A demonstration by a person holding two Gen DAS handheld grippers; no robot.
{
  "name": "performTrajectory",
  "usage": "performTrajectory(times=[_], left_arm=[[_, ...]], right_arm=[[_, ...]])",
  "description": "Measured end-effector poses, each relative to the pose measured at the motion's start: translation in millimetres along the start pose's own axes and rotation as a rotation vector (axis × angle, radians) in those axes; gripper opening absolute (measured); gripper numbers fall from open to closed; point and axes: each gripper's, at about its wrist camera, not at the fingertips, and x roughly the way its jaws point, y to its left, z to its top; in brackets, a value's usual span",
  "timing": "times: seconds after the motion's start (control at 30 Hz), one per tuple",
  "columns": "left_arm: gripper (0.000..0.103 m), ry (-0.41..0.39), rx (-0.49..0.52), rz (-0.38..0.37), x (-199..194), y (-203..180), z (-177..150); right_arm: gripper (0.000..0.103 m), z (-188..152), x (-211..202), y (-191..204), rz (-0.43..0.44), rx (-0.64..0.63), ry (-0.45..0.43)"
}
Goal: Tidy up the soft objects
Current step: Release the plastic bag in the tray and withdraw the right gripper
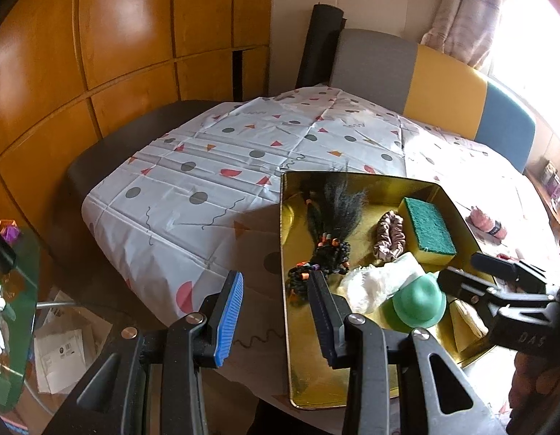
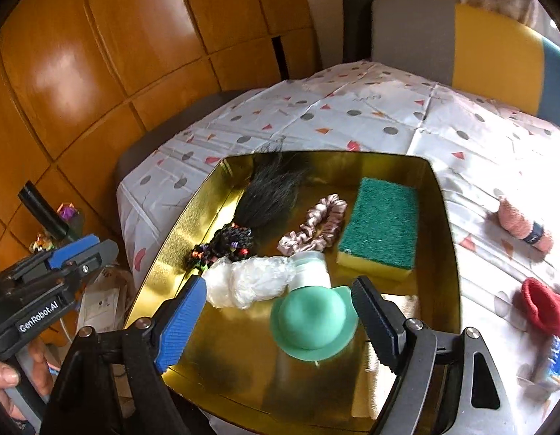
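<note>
My right gripper (image 2: 280, 320) is spread wide over the gold tray (image 2: 443, 239), nothing in it, with the green hat (image 2: 312, 322) sitting between the pads. Left gripper (image 1: 276, 311) is wide too and carrying nothing, hanging over the tray's near-left edge. The pink yarn (image 2: 524, 226) and red knit thing (image 2: 542, 306) are out on the cloth around 3 o'clock. I'd swing right, come down straight and squeeze the middle.

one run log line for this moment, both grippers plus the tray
left gripper: open, empty, at tray edge | right gripper: open around green hat | gold tray: sponge, scrunchie, hairpiece inside
</note>
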Motion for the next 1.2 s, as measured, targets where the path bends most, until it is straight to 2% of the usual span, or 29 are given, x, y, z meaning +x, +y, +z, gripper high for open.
performTrajectory(times=[0.33, 0.57, 0.9, 1.2], left_arm=[[0.037, 0.002, 0.051, -0.010, -2, -20, 0], [0.037, 0.002, 0.099, -0.023, -3, -38, 0], [0.037, 0.002, 0.187, -0.052, -4, -72, 2], [0.037, 0.000, 0.281, -0.083, -2, -113, 7]], right_arm=[[0.084, -1, -34, -33, -0.046, 0.043, -0.067], [0.085, -4, -58, -70, -0.109, 0.086, -0.099], [0.086, -25, -104, -152, -0.257, 0.192, -0.135], [0.086, -60, -139, -243, -0.417, 0.342, -0.167]])
